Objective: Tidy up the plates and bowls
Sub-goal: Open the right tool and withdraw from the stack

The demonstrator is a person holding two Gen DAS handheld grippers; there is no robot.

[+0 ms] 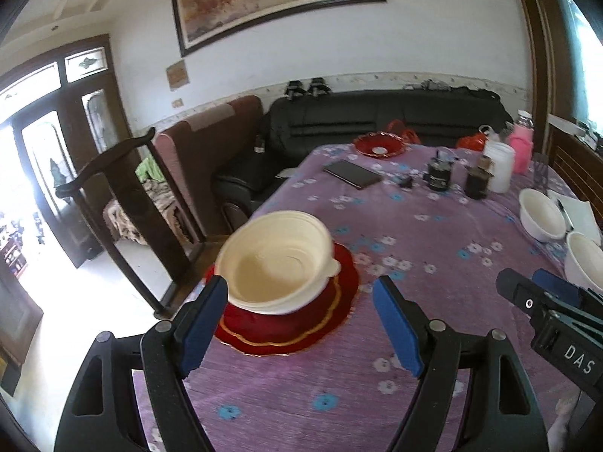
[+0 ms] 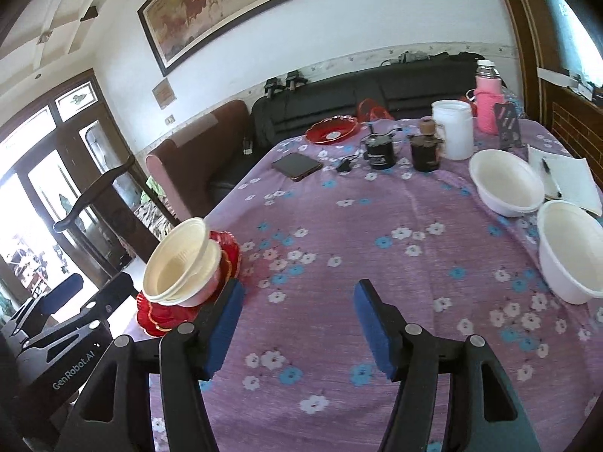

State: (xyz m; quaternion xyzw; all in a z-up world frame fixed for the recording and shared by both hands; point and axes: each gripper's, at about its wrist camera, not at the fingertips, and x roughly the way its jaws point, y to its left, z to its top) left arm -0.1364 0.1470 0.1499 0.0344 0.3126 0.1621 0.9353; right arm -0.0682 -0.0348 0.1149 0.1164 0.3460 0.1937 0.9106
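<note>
While both grippers, left [image 1: 301,324] and right [image 2: 297,324], keep their fingers spread and empty, stacked cream plastic bowls [image 1: 277,263] sit tilted on red scalloped plates [image 1: 294,324] at the counter [image 1: 414,233] edge.

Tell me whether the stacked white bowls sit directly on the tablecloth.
No, the stacked white bowls rest on red plates, which lie on the purple floral tablecloth.

Both grippers are black plastic with blue pads on the fingers. The left gripper [image 1: 301,324] has round silver screws at its joints; its body reads "GenRobot.AI" in white. The right gripper [image 2: 297,326] looks the same, with white "DAS" lettering.
</note>
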